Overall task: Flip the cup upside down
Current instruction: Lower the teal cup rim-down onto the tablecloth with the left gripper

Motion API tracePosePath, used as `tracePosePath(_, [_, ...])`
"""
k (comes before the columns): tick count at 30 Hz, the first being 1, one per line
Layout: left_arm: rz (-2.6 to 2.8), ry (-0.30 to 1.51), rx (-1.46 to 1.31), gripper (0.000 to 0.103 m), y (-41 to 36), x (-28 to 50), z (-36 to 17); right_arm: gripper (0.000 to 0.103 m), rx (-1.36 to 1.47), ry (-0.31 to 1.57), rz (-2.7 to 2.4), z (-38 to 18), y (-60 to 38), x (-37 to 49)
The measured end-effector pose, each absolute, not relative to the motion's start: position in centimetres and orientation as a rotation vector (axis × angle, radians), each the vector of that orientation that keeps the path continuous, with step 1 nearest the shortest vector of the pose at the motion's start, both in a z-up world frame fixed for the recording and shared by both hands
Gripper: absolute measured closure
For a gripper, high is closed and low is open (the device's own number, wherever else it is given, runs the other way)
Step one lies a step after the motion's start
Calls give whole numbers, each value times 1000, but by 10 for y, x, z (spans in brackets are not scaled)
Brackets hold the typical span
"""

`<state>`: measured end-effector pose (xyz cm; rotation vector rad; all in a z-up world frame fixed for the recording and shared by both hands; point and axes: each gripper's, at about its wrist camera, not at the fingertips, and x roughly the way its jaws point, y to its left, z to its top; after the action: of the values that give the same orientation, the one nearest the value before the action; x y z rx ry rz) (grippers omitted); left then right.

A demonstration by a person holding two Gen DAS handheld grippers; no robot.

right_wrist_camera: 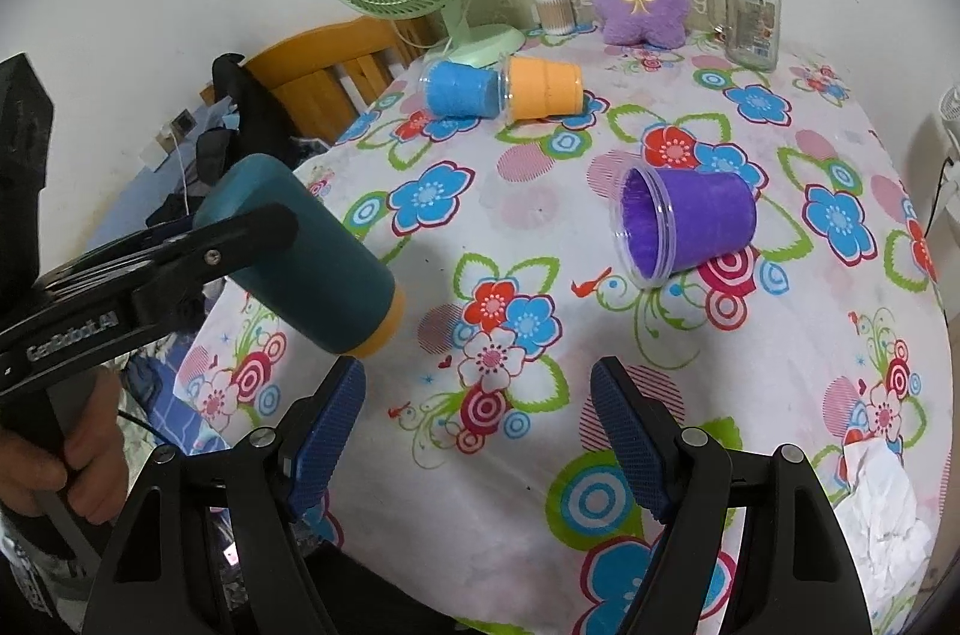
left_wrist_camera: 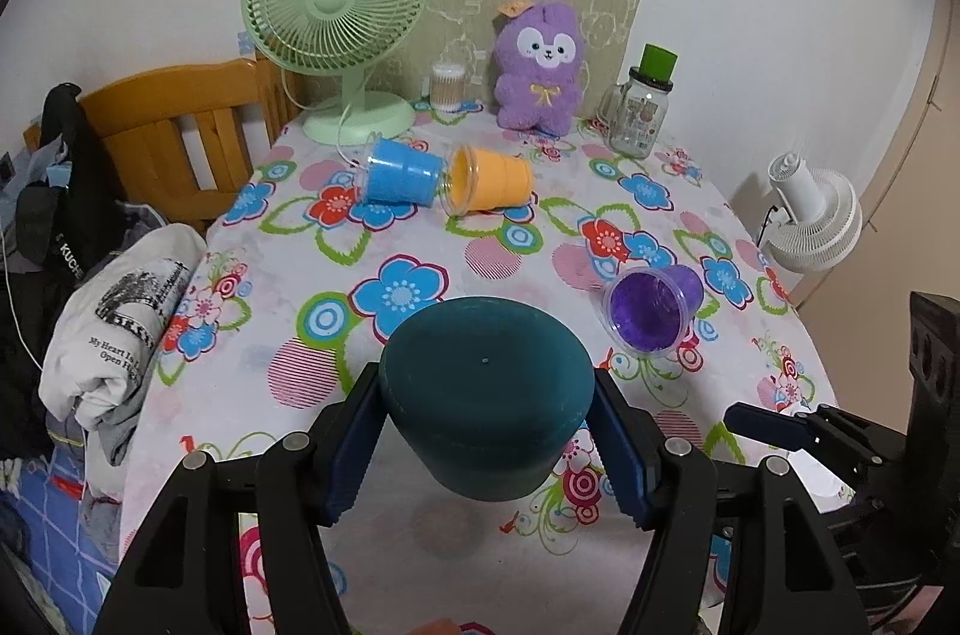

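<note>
My left gripper (left_wrist_camera: 486, 431) is shut on a dark teal cup (left_wrist_camera: 486, 395) and holds it above the table, tilted, base toward the camera. In the right wrist view the teal cup (right_wrist_camera: 300, 257) shows an orange rim at its lower right end, clamped by the left gripper (right_wrist_camera: 240, 239). My right gripper (right_wrist_camera: 477, 431) is open and empty above the near part of the floral tablecloth (right_wrist_camera: 600, 335). A purple cup (left_wrist_camera: 654, 305) (right_wrist_camera: 690, 227) lies on its side. A blue cup (left_wrist_camera: 399, 179) (right_wrist_camera: 462, 89) and an orange cup (left_wrist_camera: 489, 185) (right_wrist_camera: 543, 86) lie on their sides, touching.
A green fan (left_wrist_camera: 336, 5), a cotton swab jar (left_wrist_camera: 449, 86), a purple plush (left_wrist_camera: 540, 65) and a glass jar (left_wrist_camera: 639, 113) stand at the table's back. A wooden chair (left_wrist_camera: 180, 137) and clothes (left_wrist_camera: 120, 323) are at the left. A white fan (left_wrist_camera: 816, 215) is at the right. Crumpled paper (right_wrist_camera: 882, 503) lies near right.
</note>
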<state>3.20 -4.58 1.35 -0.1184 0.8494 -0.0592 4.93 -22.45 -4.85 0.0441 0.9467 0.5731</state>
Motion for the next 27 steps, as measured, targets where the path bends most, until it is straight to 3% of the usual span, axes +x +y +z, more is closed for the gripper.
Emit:
tracePosePath(13, [-25,796,-116,35,-41,9,28,23,42,935,574,-45,-223,44])
tracePosePath(27, [-8,832,-126,35,-41,6,9,23,45,957,570,-53,-222,45])
